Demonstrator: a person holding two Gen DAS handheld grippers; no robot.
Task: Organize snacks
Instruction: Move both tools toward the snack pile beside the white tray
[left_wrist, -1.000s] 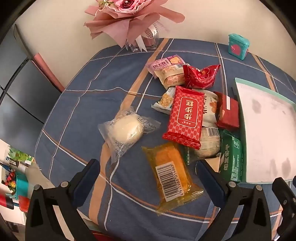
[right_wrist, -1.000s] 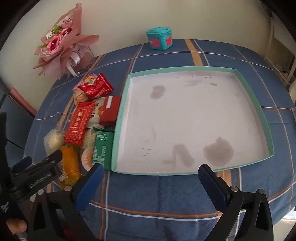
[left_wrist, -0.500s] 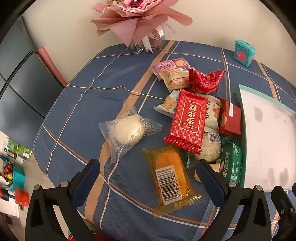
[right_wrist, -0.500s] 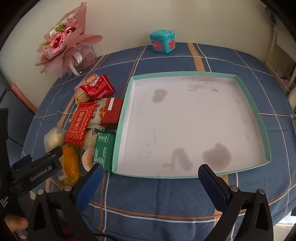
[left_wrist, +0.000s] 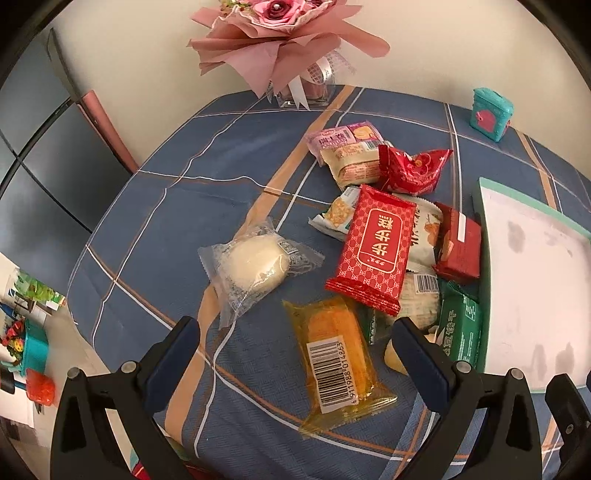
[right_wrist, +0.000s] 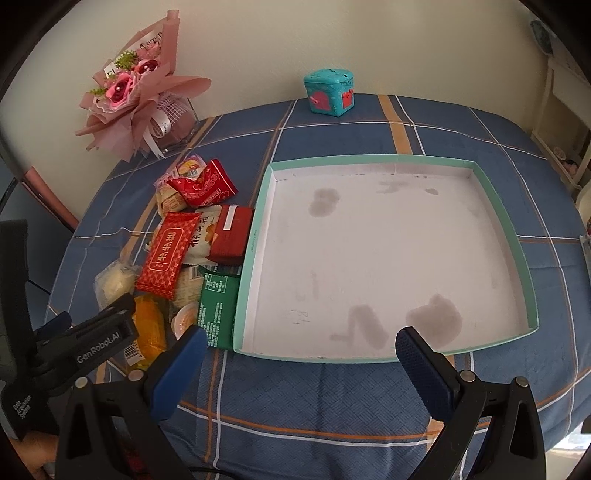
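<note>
Snacks lay heaped on the blue plaid tablecloth: a white bun leftmost, then an orange cake and a red packet, the heap touching the teal tray. Left gripper hovered spread over the orange cake; right gripper gaped above the tray's near rim.
</note>
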